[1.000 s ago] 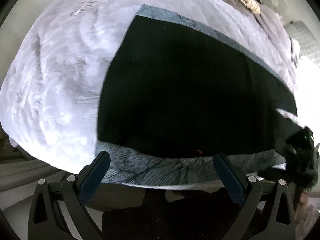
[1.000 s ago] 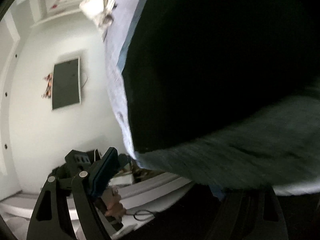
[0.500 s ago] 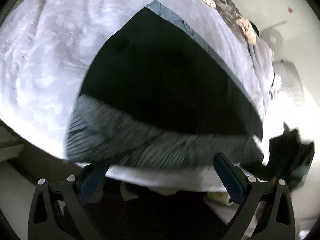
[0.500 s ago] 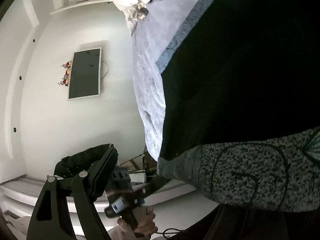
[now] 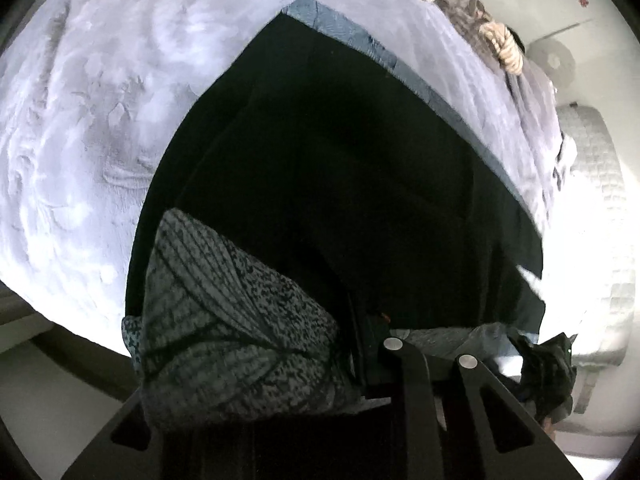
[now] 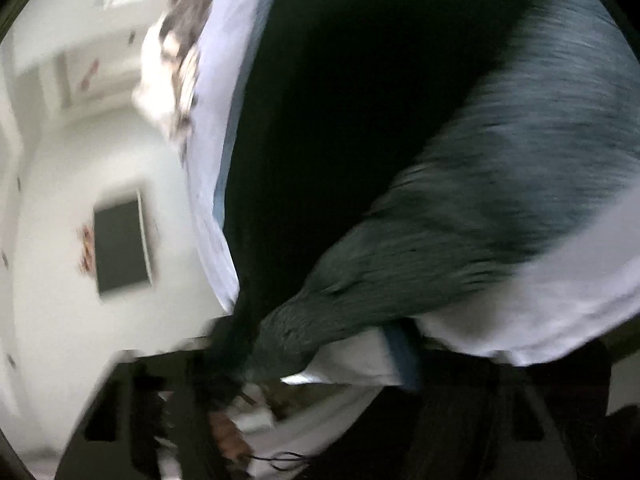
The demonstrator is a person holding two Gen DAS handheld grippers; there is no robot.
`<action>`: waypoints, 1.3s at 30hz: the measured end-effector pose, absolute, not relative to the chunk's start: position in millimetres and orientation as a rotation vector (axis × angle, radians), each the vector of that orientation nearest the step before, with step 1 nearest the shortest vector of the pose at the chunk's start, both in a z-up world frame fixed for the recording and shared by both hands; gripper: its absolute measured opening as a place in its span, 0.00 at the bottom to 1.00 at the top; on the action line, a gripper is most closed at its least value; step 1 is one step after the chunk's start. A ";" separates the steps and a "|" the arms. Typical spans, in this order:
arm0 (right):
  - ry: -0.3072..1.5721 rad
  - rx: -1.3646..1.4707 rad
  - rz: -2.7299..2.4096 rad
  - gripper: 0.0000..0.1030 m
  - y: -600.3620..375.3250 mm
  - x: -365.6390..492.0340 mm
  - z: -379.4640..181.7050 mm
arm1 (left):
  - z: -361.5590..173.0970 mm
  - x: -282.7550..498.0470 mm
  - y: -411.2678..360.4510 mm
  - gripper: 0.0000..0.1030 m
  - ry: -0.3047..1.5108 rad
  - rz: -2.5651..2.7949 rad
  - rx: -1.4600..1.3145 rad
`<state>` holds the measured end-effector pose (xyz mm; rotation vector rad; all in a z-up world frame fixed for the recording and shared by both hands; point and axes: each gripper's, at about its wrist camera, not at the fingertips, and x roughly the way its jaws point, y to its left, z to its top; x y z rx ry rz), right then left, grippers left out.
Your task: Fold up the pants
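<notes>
Black pants [image 5: 340, 184] with a grey speckled patterned band [image 5: 224, 320] lie flat on a pale lavender bed cover [image 5: 88, 112]. In the left wrist view my left gripper [image 5: 360, 364] has its fingers drawn close together on the near edge of the pants, with the patterned band bunched over the left finger. In the blurred right wrist view the pants [image 6: 340, 120] and their grey band [image 6: 480, 216] fill the frame. My right gripper [image 6: 320, 364] sits at the band's edge; its jaws are dark and smeared.
A crumpled patterned blanket [image 5: 460, 4] lies at the far end of the bed. A quilted white surface [image 5: 596, 200] stands to the right. A dark wall screen [image 6: 120, 248] hangs on the white wall. The other gripper and hand show at the lower right [image 5: 548, 376].
My left gripper's fingers have come together from wide open onto the near edge of the pants. The grey band has lifted and bunched. The right wrist view has swung and blurred.
</notes>
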<state>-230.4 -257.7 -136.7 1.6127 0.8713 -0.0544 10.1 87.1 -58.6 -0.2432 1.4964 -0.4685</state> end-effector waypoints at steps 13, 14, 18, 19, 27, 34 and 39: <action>0.968 1.221 0.024 0.07 -324.5 -153.1 -44.2 | -1.5 53.8 59.8 0.25 1.324 -0.333 -0.232; 0.964 1.198 0.054 0.07 -339.3 -130.9 -33.5 | 3.9 66.1 52.9 0.25 1.301 -0.325 -0.235; 1.004 1.088 0.116 0.07 -370.5 -65.2 -15.0 | 2.7 124.1 19.8 0.26 1.223 -0.260 -0.215; 1.024 1.064 0.124 0.07 -376.8 -49.1 -16.4 | -1.9 132.6 18.3 0.26 1.218 -0.249 -0.211; 1.202 0.958 0.088 0.07 -405.1 43.5 -89.4 | -80.9 211.7 -5.9 0.77 1.205 -0.048 -0.079; 1.183 0.962 0.020 0.67 -421.3 53.8 -98.9 | -53.8 221.0 11.1 0.78 1.163 -0.006 -0.048; 1.075 0.976 0.042 0.78 -442.5 11.5 -46.8 | -17.9 191.4 -16.4 0.78 1.145 -0.109 0.092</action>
